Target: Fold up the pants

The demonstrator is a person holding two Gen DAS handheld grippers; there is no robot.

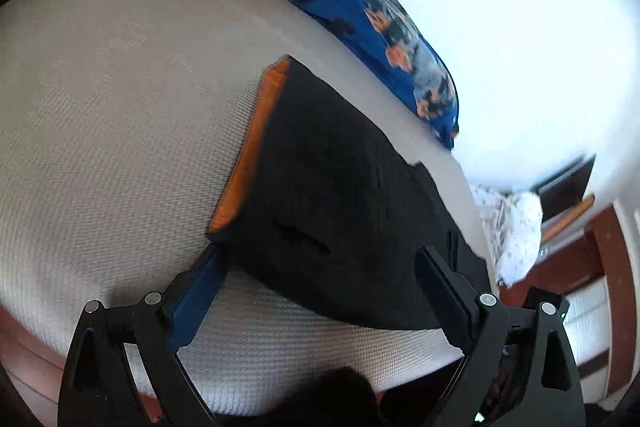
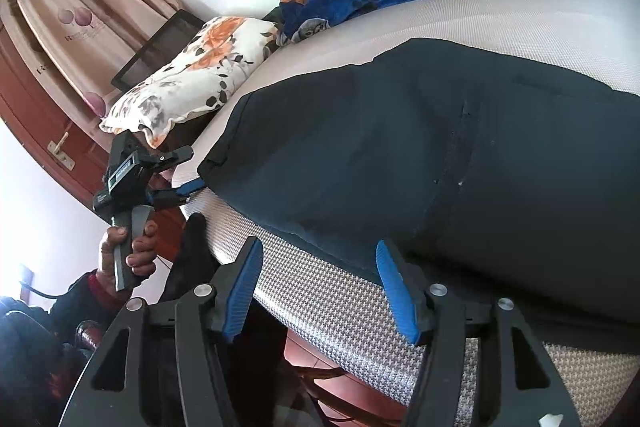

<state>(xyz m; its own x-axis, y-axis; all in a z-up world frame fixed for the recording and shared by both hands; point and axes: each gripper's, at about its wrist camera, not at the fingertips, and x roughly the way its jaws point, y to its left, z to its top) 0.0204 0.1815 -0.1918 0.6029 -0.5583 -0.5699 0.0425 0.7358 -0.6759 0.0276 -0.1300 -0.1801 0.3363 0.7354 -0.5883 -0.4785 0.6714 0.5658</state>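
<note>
The left gripper [image 1: 320, 267] points forward and downward with its fingers [image 1: 198, 291] spread wide apart, nothing pressed between them. In the right wrist view this same left gripper [image 2: 188, 183] shows from the side, gripped around its handle by the person's left hand [image 2: 128, 247], a dark sleeve with a red cuff behind the wrist. The right gripper [image 2: 316, 287] also tilts downward, its blue fingers [image 2: 242, 287] standing partly apart, with neither pad pressing on anything. The right hand is out of sight.
</note>
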